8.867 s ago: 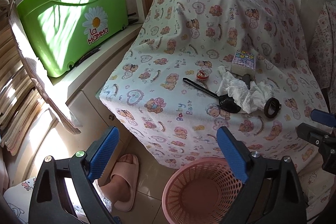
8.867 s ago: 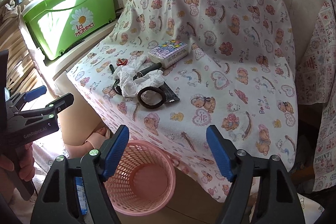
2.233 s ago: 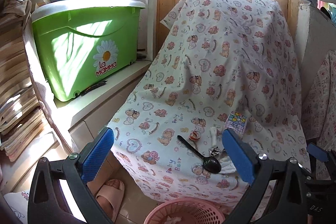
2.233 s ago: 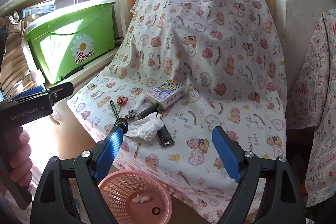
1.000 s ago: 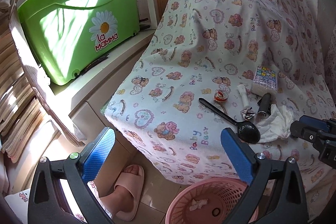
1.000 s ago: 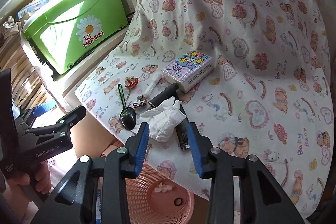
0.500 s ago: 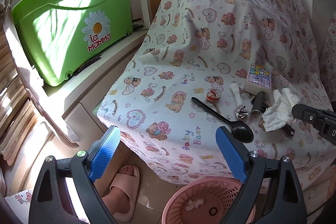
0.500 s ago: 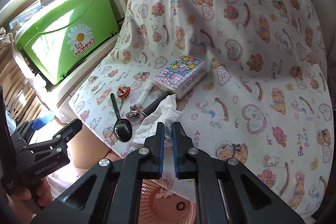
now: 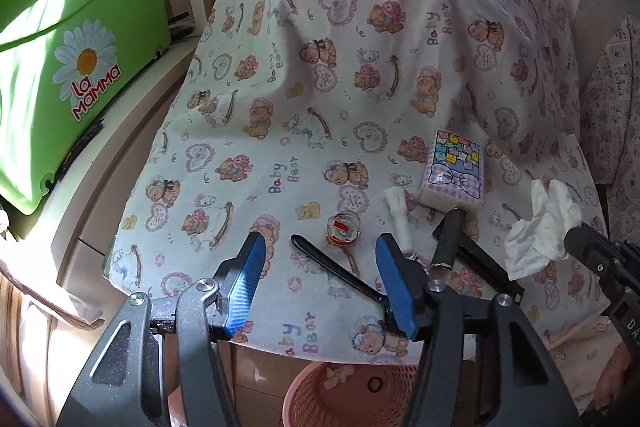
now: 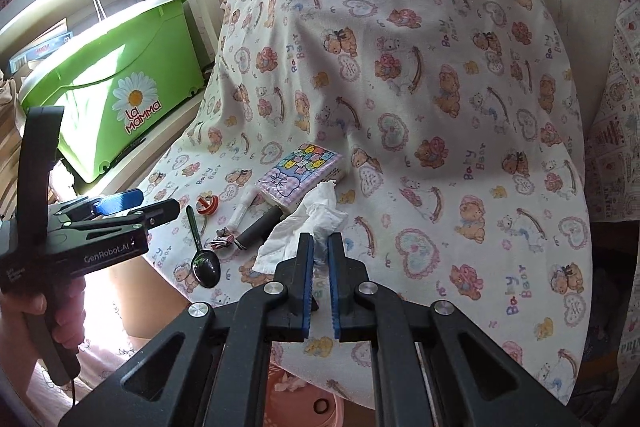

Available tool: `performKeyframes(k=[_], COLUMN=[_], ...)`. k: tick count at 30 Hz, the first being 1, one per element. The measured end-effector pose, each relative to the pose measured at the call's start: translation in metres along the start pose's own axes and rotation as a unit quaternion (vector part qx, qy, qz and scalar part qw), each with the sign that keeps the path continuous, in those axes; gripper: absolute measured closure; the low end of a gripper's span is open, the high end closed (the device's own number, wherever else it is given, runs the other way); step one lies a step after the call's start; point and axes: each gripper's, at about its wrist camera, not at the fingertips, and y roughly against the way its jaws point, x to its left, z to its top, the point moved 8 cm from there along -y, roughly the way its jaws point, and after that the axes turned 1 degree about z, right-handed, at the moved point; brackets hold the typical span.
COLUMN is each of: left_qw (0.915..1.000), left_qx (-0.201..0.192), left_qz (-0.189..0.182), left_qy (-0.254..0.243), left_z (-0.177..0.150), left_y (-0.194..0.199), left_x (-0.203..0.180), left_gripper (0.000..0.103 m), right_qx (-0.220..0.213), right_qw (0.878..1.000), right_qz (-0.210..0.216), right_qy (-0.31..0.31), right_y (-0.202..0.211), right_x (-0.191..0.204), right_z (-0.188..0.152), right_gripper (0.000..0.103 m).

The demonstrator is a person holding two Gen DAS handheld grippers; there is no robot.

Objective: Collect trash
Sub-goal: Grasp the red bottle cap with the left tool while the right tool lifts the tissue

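A bear-print cloth (image 9: 360, 39) is draped over the surface, with a green La Mamma tub (image 9: 68, 39) shelved at nine o'clock. In the pink basket (image 9: 304, 403) at six o'clock, scraps and a ring are seen. A crumpled tissue (image 10: 308, 227) is clamped by the right gripper (image 10: 318, 251); the left gripper (image 9: 320, 283) is held apart.

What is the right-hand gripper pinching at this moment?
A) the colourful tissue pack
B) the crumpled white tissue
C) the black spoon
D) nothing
B: the right gripper has its jaws closed on the crumpled white tissue, lifted off the cloth, while the black spoon and the tissue pack lie untouched.
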Motion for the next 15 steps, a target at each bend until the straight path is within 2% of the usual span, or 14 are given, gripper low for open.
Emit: performKeyframes(k=[3,6,8,11,15], left_qw=[0.9981,0.9945,0.9941,0.9943,0.9922], left_qx=[0.057,0.097,0.1,0.105,0.124], left_qz=[-0.018,-0.028,-0.035,-0.02,-0.012], left_qy=[0.016,0.029,0.024,0.011,0.003], left_z=[0.006,0.008,0.013,0.016,0.017], left_y=[-0.017,-0.031,-0.034,-0.037,-0.044], left_x=[-0.003,-0.005,-0.008,-0.01,-0.014], left_gripper=[0.053,0.062,0.062,0.062,0.068], right_qx=[-0.006,-0.009,-0.01,-0.005,0.006], right_qw=[1.0,1.0,1.0,1.0,1.0], right_qz=[-0.001,-0.004,-0.003,-0.005,-0.003], right_qy=[-0.007,-0.012,-0.015,-0.013,-0.021], right_y=[0.005,0.008,0.01,0.01,0.008], right_x=[-0.005,-0.01,-0.011,-0.011,-0.013], right_z=[0.003,0.005,0.005,0.004,0.002], right_gripper=[0.095,0.095,0.095,0.095,0.095])
